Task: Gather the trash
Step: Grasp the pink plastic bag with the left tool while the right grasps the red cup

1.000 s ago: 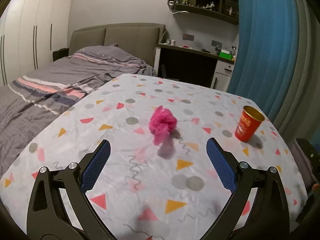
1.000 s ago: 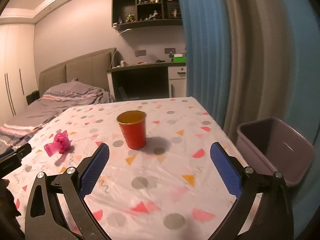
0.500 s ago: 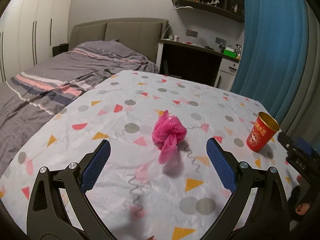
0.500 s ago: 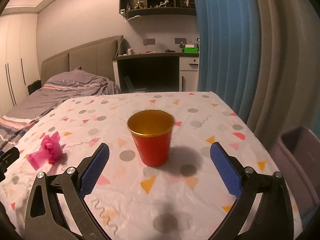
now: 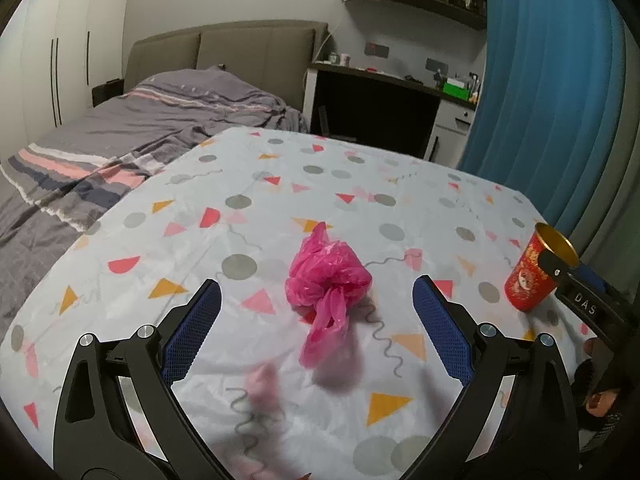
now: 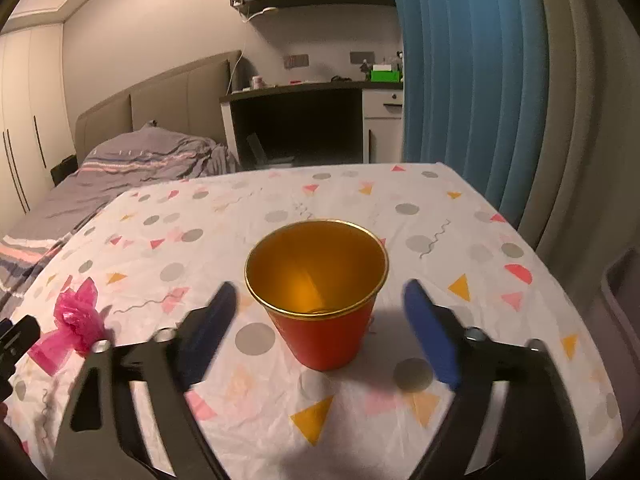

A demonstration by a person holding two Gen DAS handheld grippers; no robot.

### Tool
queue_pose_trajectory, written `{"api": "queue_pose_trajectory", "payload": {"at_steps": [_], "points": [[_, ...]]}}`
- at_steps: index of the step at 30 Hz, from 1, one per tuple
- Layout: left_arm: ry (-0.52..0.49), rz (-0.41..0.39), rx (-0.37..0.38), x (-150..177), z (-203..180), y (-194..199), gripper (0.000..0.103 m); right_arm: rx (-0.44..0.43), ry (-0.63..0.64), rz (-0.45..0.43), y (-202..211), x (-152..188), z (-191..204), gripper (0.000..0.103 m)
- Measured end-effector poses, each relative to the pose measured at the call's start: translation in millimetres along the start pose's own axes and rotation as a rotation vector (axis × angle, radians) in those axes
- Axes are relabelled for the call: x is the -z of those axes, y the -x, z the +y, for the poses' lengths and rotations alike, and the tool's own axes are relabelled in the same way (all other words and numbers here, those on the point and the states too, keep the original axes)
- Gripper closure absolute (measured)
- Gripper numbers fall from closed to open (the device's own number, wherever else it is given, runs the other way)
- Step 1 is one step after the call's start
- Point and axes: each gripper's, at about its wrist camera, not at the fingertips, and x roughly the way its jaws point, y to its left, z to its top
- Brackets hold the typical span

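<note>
The pink bag (image 5: 328,280) lies crumpled on the worktop (image 5: 280,200) just ahead of the left hand-held gripper (image 5: 316,328), centred between its wide-open jaws, loose tail trailing toward the camera. The upright red cup (image 6: 320,300) stands between the right hand-held gripper's (image 6: 316,328) open jaws, untouched. Only the right view shows the cup's gold inside and a grey bin (image 6: 624,300) beside the worktop.

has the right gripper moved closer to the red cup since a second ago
Yes. The right gripper has advanced toward the red cup, which now stands between its open fingers and looks much larger against the patterned tablecloth.

Dim warm indoor light — fisheye-bent edges, dark vignette, motion-blurred right gripper (image 6: 320,320) fingers.
</note>
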Motion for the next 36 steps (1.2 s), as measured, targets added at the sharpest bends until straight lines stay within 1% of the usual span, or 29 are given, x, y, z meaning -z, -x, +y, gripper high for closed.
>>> {"api": "queue_pose_trajectory", "payload": {"at_steps": [1,3,7,8,13,15,16,18,20,23,27,30,32,36], "points": [[0.001,0.006,0.004,0.0,-0.5,-3.0,0.008,-0.012,-0.007,0.007,-1.7,-0.3,-1.1,0.034],[0.009,0.035,0.007,-0.2,1.1,-12.8,0.008,-0.018,-0.009,0.011,-3.2,-1.2,-2.8,0.038],[0.013,0.075,0.007,0.8,2.4,-26.0,0.012,-0.035,-0.011,0.0,-0.4,-1.0,-5.7,0.04],[0.01,0.085,0.008,1.6,2.1,-28.6,0.016,-0.036,-0.008,-0.005,1.8,-0.9,-5.8,0.04],[0.011,0.153,0.033,3.1,2.1,-41.4,0.039,-0.062,0.005,-0.031,21.4,0.4,-7.3,0.04],[0.01,0.175,0.053,4.6,2.5,-44.3,0.058,-0.071,0.017,-0.041,31.7,1.8,-7.6,0.04],[0.007,0.193,0.058,5.9,2.5,-46.5,0.063,-0.074,0.02,-0.044,35.8,2.6,-8.2,0.04],[0.006,0.206,0.078,7.8,2.5,-46.9,0.082,-0.085,0.026,-0.054,47.3,4.9,-10.4,0.04],[0.002,0.188,0.076,9.3,2.4,-41.1,0.087,-0.091,0.032,-0.06,56.4,6.9,-12.6,0.04],[-0.001,0.154,0.092,10.1,0.2,-26.4,0.092,-0.104,0.034,-0.071,74.4,10.5,-19.2,0.04],[0.002,0.084,0.122,10.3,-8.4,11.7,0.092,-0.118,0.026,-0.095,102.1,12.9,-28.1,0.04],[-0.016,0.023,0.14,11.4,-22.3,47.9,0.092,-0.123,0.029,-0.121,125.8,15.8,-35.8,0.04],[-0.024,-0.001,0.154,13.1,-30.5,64.3,0.092,-0.123,0.028,-0.134,140.4,19.2,-41.7,0.04],[-0.047,-0.04,0.206,22.3,-56.0,100.0,0.092,-0.127,0.022,-0.159,171.8,31.5,-55.7,0.04]]}}
